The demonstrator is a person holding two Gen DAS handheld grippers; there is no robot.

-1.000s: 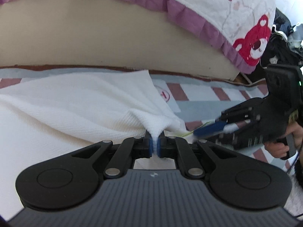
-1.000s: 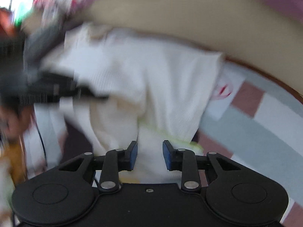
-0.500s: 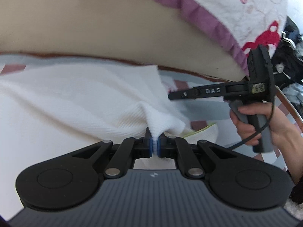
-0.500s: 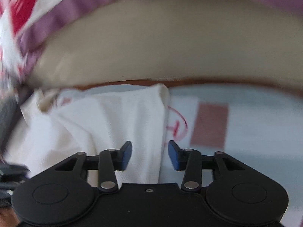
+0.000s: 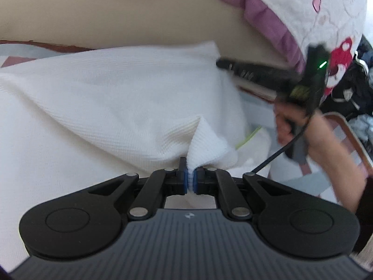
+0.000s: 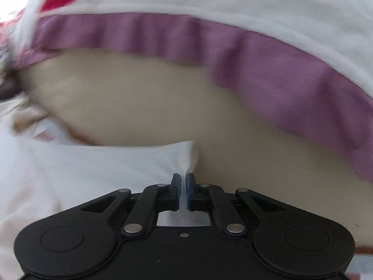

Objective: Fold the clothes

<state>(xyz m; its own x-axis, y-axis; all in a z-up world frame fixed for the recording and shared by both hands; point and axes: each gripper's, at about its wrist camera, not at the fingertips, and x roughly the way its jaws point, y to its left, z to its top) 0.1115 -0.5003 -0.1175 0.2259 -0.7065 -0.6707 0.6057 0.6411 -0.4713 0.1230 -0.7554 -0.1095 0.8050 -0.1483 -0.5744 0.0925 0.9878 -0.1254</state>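
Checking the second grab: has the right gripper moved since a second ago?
Yes. In the left wrist view the right gripper went from low beside the left gripper up to the white garment's far corner.

Garment (image 5: pixel 112 98) before mattress side (image 5: pixel 116 11), quilt (image 5: pixel 314 11) draped above

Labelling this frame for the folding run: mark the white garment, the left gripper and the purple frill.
white garment (image 5: pixel 121 98), left wrist view, on the broad flat knit.
left gripper (image 5: pixel 191 179), left wrist view, midway between its fingertips, shut on a pinch of cloth.
purple frill (image 6: pixel 268 70), right wrist view, on the ruffled edge.
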